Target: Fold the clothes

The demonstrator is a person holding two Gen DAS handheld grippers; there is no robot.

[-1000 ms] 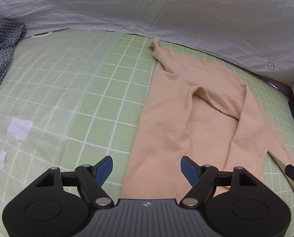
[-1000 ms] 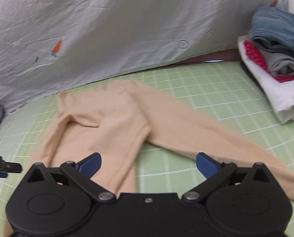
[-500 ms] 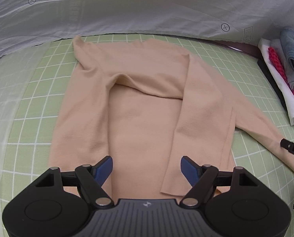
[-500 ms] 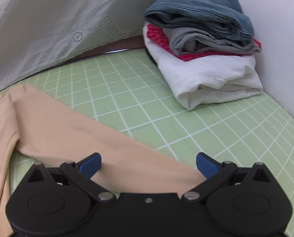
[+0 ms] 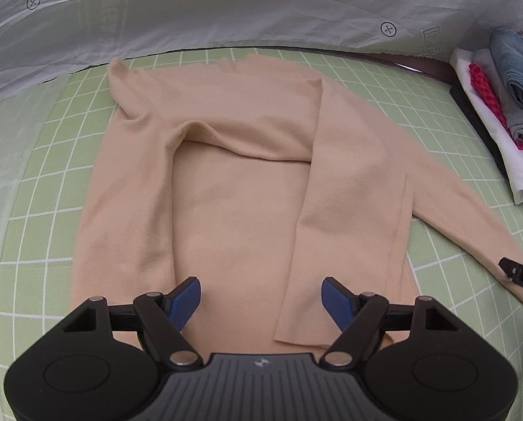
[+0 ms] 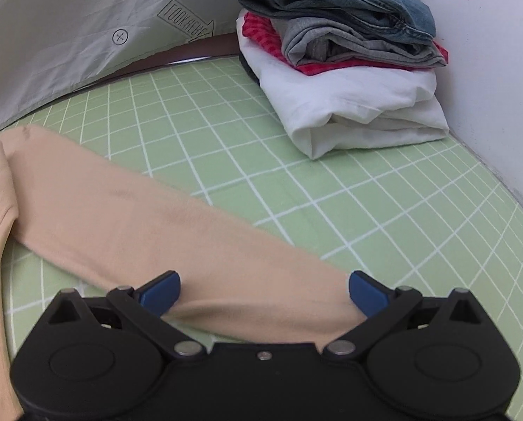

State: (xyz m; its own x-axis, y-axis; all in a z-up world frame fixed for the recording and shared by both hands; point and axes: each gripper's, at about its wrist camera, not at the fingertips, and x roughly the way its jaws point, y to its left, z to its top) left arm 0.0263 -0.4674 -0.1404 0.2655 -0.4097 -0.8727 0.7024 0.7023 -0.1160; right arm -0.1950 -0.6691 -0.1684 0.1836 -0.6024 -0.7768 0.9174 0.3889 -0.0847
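A peach long-sleeved top [image 5: 240, 189] lies flat on the green checked mat [image 5: 44, 182]. One sleeve is folded down over its left side and a flap lies over its right side. The other sleeve [image 6: 149, 224] stretches out to the right across the mat. My left gripper [image 5: 261, 298] hovers open over the top's near hem, nothing between its blue pads. My right gripper [image 6: 265, 291] stands open astride the end of the outstretched sleeve, its pads apart from the cloth. A tip of the right gripper [image 5: 521, 275] shows at the right edge of the left wrist view.
A stack of folded clothes [image 6: 345, 70], white at the bottom, red, grey and denim above, sits at the mat's far right corner by a white wall [image 6: 489, 70]. A grey printed sheet [image 5: 261, 3] hangs behind the mat.
Both grippers swung rightward and sank a little. The left view went from the top's left edge to its middle; the right view went from the top's body to the sleeve end and the stack.
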